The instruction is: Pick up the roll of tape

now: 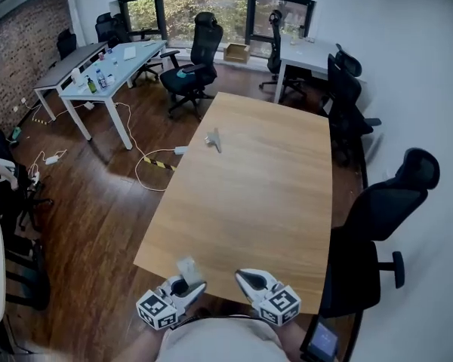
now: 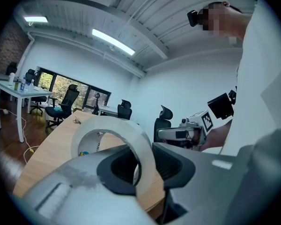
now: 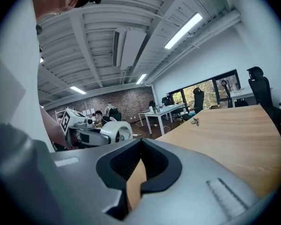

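Tape roll [image 2: 113, 131] held above counter [image 1: 249, 194].
Left gripper [image 2: 143, 165] fingers clamp it; right gripper [image 3: 139, 165] fingers closed, seemingly empty; pickup done.

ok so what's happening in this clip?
A person stands at the near edge of a wooden table with a gripper in each hand. The left gripper is clamped on the roll of tape and holds it in the air, clear of the table. The right gripper is beside it, jaws together, with nothing in them.
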Available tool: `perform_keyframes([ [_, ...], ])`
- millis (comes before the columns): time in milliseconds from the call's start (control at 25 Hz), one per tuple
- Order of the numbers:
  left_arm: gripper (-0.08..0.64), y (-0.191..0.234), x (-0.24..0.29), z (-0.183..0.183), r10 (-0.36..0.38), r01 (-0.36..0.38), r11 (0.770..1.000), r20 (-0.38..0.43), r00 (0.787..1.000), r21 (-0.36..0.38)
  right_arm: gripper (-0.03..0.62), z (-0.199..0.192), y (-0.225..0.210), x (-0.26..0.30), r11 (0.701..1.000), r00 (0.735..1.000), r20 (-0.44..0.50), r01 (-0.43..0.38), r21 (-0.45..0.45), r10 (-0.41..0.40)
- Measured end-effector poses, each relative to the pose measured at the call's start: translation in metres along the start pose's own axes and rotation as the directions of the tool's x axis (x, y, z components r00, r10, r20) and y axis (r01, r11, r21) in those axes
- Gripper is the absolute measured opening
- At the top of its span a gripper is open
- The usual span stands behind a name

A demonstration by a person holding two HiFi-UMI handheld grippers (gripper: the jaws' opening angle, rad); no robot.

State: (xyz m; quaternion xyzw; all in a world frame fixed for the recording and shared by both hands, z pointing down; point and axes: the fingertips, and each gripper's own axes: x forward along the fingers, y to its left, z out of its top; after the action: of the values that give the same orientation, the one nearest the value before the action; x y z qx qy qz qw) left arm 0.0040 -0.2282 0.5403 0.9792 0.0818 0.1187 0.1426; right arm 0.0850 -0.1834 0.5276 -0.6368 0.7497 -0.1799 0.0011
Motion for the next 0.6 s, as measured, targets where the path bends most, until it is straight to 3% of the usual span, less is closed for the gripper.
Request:
perform_keyframes([
  [600, 0.106, -0.004, -0.064, -0.023, -0.002, 0.003, 0.999, 0.035, 0.999, -0.048, 0.006, -0.019, 0.072, 0.014, 1.000, 1.000, -0.027, -0.006, -0.003, 0.006],
])
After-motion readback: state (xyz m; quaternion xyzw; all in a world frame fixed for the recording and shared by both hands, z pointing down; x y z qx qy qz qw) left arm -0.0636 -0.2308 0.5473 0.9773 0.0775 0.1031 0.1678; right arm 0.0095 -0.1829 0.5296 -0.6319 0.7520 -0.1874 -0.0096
